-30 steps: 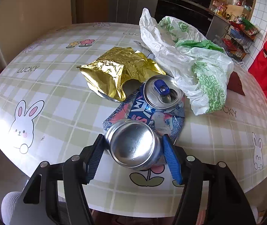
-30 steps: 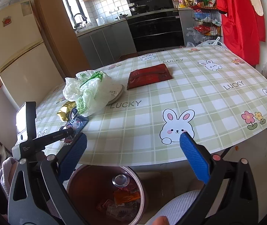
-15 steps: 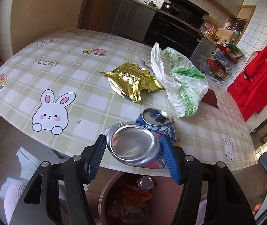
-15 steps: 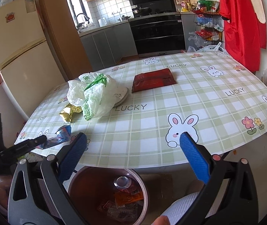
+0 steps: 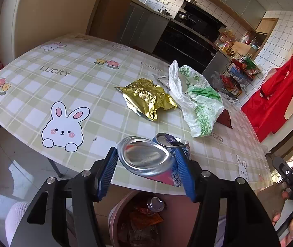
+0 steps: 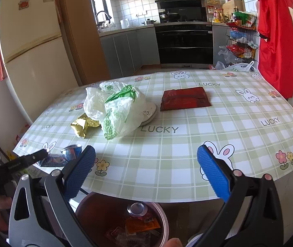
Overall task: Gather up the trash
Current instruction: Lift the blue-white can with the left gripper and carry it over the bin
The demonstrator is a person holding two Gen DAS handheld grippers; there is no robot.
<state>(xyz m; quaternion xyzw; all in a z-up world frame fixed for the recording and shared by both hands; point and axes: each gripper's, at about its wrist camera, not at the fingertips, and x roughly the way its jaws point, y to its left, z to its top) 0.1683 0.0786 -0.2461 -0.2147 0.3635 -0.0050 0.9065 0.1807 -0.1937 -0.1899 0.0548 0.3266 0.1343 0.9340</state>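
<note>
My left gripper is shut on a crushed drink can, blue and red, held at the table's near edge above the brown trash bin. The can also shows in the right wrist view. My right gripper is open and empty over the table edge, above the same bin. On the table lie a gold foil wrapper, a white and green plastic bag and a red packet.
The bin holds a can and wrappers. A white plate lies under the plastic bag. The table has a checked cloth with rabbits. A fridge stands left, kitchen counters behind, red cloth at right.
My left gripper has pulled the can back from the middle of the table to its near edge, over the bin. The right gripper has stayed nearly still and open.
</note>
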